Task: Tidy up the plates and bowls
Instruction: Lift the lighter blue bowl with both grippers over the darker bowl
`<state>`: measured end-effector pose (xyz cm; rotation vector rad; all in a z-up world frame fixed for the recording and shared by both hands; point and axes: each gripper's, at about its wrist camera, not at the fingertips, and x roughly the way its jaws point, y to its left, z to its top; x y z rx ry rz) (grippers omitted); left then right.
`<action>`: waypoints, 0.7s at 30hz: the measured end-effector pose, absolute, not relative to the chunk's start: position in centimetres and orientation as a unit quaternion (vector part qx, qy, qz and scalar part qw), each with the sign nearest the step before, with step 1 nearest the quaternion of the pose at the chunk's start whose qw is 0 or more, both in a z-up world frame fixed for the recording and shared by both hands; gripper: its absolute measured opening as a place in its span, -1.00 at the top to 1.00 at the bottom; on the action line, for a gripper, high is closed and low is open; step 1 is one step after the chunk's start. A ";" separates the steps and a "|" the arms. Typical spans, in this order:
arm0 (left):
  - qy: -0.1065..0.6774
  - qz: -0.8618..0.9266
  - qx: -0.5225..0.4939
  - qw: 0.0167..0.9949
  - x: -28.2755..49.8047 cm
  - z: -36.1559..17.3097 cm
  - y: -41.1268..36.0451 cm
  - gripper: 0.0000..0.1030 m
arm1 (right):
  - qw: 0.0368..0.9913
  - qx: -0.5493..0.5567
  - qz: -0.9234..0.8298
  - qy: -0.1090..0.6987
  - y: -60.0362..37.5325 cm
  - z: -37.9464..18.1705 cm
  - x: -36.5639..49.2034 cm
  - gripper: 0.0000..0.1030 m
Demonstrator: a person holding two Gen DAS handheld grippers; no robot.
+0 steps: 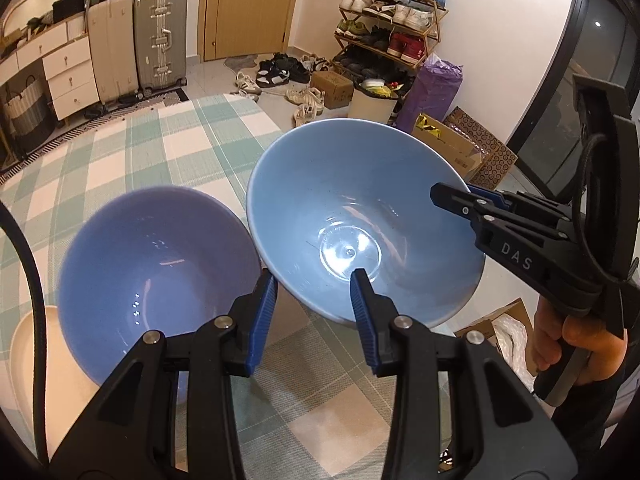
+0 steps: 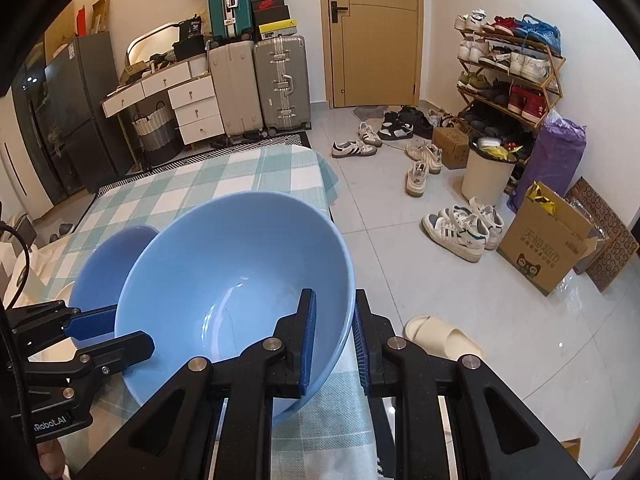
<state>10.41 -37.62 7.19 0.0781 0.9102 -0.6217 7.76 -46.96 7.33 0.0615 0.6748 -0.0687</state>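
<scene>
**Clerk:** Two bowls on the list. Item one: pale blue bowl (image 1: pixel 340 200), large, empty, held tilted in the air over the near edge of the table (image 1: pixel 140 148), its mouth tipped toward the cameras.

**Checker:** Held by what?

**Clerk:** Right gripper (image 2: pixel 334 300), fingers clamped on the rim, one pad inside the wall and one outside. The left gripper (image 1: pixel 314 280) straddles the rim on the opposite side in the same way. Whether its pads press the wall or only bracket it, I cannot tell.

**Checker:** Why two grips on one bowl?

**Clerk:** My judgement: the bowl is wide and smooth. A single pinch at the rim would let it swing, so a second one opposite steadies it.

**Checker:** Item two?

**Clerk:** Violet bowl (image 1: pixel 160 248), smaller, upright, just beside the pale one on its left. A white dish (image 1: pixel 28 344) lies at its far side, partly hidden.

**Checker:** Purpose of the tilt?

**Clerk:** Probably carrying for sorting like with like. The larger bowl would not nest inside the smaller, so it likely needs setting down first.
</scene>
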 end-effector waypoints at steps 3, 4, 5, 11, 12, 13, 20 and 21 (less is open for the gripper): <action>0.426 -0.293 0.033 0.855 10.4 8.1 -36.7 0.33 | 0.945 0.023 -0.029 0.324 -46.0 8.2 7.8 0.65; 0.425 -0.293 0.031 0.856 10.4 8.3 -36.2 0.33 | 0.946 0.022 -0.027 0.322 -45.8 8.5 7.9 0.65; 0.424 -0.293 0.030 0.857 10.5 8.6 -35.9 0.33 | 0.947 0.019 -0.025 0.320 -45.4 8.7 7.9 0.65; 0.413 -0.294 0.026 0.862 10.2 10.1 -34.3 0.33 | 0.953 0.013 -0.023 0.302 -43.7 10.5 7.9 0.65; 0.410 -0.294 0.025 0.863 10.1 10.4 -34.1 0.33 | 0.953 0.012 -0.024 0.300 -43.4 10.7 7.9 0.65; 0.408 -0.294 0.024 0.864 10.1 10.7 -33.9 0.33 | 0.954 0.011 -0.025 0.299 -43.2 11.0 8.0 0.65; 0.397 -0.285 0.022 0.872 9.8 12.3 -32.7 0.33 | 0.958 0.001 -0.017 0.288 -41.9 12.5 7.9 0.65; 0.395 -0.283 0.022 0.874 9.7 12.5 -32.5 0.33 | 0.958 0.000 -0.015 0.286 -41.8 12.7 7.9 0.65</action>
